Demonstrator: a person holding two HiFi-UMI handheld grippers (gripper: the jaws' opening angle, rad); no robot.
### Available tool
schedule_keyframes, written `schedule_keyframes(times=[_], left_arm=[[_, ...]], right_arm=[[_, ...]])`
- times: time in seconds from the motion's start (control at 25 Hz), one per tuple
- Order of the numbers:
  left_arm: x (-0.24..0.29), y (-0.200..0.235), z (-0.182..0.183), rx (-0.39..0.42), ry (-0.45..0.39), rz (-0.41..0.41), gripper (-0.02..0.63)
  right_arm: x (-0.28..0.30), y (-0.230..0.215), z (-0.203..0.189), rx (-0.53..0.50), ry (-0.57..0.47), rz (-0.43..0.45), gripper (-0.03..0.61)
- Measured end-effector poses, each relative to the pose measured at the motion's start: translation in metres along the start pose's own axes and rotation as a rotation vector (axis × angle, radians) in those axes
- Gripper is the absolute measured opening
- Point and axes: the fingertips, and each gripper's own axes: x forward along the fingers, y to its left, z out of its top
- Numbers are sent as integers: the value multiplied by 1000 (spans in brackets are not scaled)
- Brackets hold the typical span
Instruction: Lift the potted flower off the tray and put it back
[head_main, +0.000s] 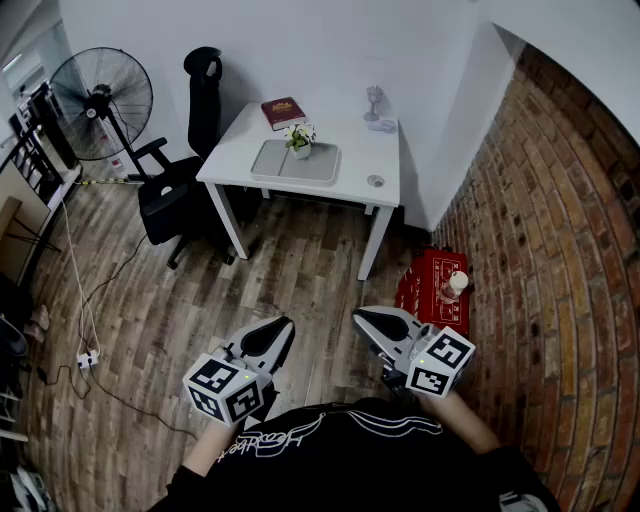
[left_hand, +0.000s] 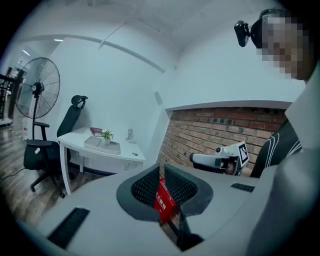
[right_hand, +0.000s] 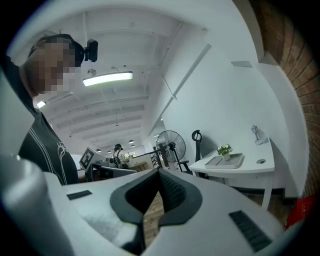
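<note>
The white rectangular table (head_main: 365, 150) stands in the upper middle of the head view, well away from the person across the wooden floor. On it, toward its left half, lies a flat grey rectangular tray (head_main: 320, 165).

Low in the frame, the left gripper (head_main: 284, 324) and the right gripper (head_main: 360, 316) are held side by side near the person's body, both far from the table. The right tongs are fully together on nothing. The left tongs are narrow, all but closed, and also empty. Only a red box on the floor far beyond shows through them.

The small potted flower in its white pot (head_main: 300, 141) stands upright at the far edge of the tray, just right of its middle. It looks light and easy to tip. The pot is probably stiff and smooth, so somewhat slippery, while the leaves and blossoms are soft and would crush. The sensible hold is across the pot's wall, below the rim and clear of the foliage, keeping it upright throughout.
</note>
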Motion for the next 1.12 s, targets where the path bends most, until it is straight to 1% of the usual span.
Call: schedule_keyframes(times=[0.24, 0.32, 0.48, 0.52, 0.56, 0.68, 0.8, 0.92, 1.0, 1.08, 1.12], left_arm=[[-16, 9, 2, 3, -13, 6, 52], [-21, 12, 3, 5, -22, 8, 52], [-27, 18, 0, 4, -24, 15, 52], [-28, 19, -1, 2, -22, 19, 52], [-29, 22, -2, 0, -20, 24, 52], [-27, 29, -3, -6, -10, 36, 52], [-24, 36, -6, -7, 11, 43, 52], [-18, 47, -8, -8, 28, 56, 52], [-11, 56, -7, -14, 35, 62, 53], [-2, 67, -5, -19, 42, 67, 52], [2, 74, -4, -23, 47, 70, 52]], right_arm=[[8, 10, 3, 16, -8, -7, 2], [12, 13, 3, 7, -9, -10, 2], [14, 9, -1, -25, 3, -73, 2], [14, 7, -2, -25, 5, -82, 21], [15, 5, -3, -22, 6, -85, 54], [18, -1, -4, -12, 11, -91, 69], [23, -11, -6, -15, 15, -106, 123], [31, -25, -10, -21, 29, -122, 192], [38, -36, -12, -29, 45, -126, 204], [49, -49, -12, -39, 55, -131, 264], [55, -57, -11, -40, 56, -135, 284]])
